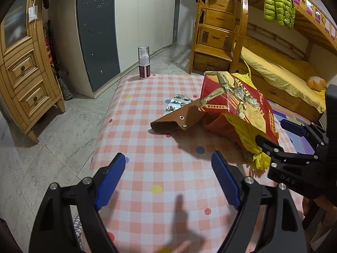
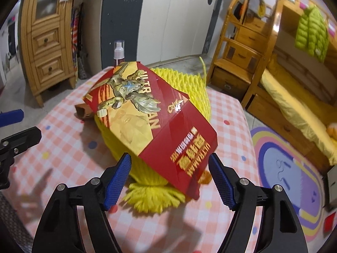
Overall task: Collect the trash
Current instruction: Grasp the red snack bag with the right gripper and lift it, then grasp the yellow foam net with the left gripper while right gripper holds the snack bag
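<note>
A red printed carton lies tilted on a bundle of yellow foam netting on the table with the pink checked cloth. My right gripper is open. The carton's near corner and the netting's tassel lie between its fingers, and neither pad touches them. To the carton's left lie a brown sheath-like pouch and a crumpled foil wrapper. My left gripper hangs open over bare cloth, short of the pouch, with nothing between its fingers. Each gripper shows at the edge of the other's view: the right gripper, the left gripper.
A spray bottle stands at the table's far edge. Around the table is tiled floor, with a wooden drawer cabinet at the left, a wardrobe behind, and a bunk bed with stair drawers at the right. A striped rug lies beside the table.
</note>
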`<state>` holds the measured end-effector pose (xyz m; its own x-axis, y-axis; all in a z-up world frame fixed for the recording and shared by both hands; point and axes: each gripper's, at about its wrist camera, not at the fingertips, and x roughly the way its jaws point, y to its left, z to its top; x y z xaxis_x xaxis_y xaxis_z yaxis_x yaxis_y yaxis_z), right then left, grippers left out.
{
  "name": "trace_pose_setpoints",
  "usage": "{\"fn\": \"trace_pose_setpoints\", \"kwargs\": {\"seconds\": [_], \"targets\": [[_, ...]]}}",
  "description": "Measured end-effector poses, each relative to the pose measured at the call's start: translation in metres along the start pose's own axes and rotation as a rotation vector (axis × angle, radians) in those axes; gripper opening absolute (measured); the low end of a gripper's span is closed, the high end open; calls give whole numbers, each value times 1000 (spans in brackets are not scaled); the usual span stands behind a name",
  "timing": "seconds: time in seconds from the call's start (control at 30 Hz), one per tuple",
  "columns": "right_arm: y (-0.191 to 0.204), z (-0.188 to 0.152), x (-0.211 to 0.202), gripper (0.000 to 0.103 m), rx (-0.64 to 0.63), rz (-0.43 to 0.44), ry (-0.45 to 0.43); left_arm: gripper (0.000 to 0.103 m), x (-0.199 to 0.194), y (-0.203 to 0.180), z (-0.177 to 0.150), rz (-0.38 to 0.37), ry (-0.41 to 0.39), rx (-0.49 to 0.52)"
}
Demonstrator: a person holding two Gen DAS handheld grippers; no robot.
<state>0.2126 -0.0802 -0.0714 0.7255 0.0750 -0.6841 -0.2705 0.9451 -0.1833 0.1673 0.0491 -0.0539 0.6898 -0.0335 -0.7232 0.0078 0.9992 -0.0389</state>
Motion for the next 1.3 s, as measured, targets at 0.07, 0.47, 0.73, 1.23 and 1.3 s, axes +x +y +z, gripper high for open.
{"fn": "trace_pose_setpoints", "kwargs": {"seconds": [0.07, 0.47, 0.73, 1.23, 1.3], "targets": [[3, 3, 5, 71, -20, -19, -4, 81, 3, 0, 0, -4, 6, -3], [-19, 7, -50, 8, 96, 96, -59, 81, -16, -7, -5, -26, -14, 10], [-40, -12, -97, 0, 229, 153, -93, 81, -30, -26, -10, -60, -25, 50], [-96, -43, -115, 0, 389, 65, -167, 96, 0, -81, 5, -85, -6, 165], [-100, -44, -113, 0, 404, 57, -167, 96, 9, -92, 10, -84, -3, 182]]}}
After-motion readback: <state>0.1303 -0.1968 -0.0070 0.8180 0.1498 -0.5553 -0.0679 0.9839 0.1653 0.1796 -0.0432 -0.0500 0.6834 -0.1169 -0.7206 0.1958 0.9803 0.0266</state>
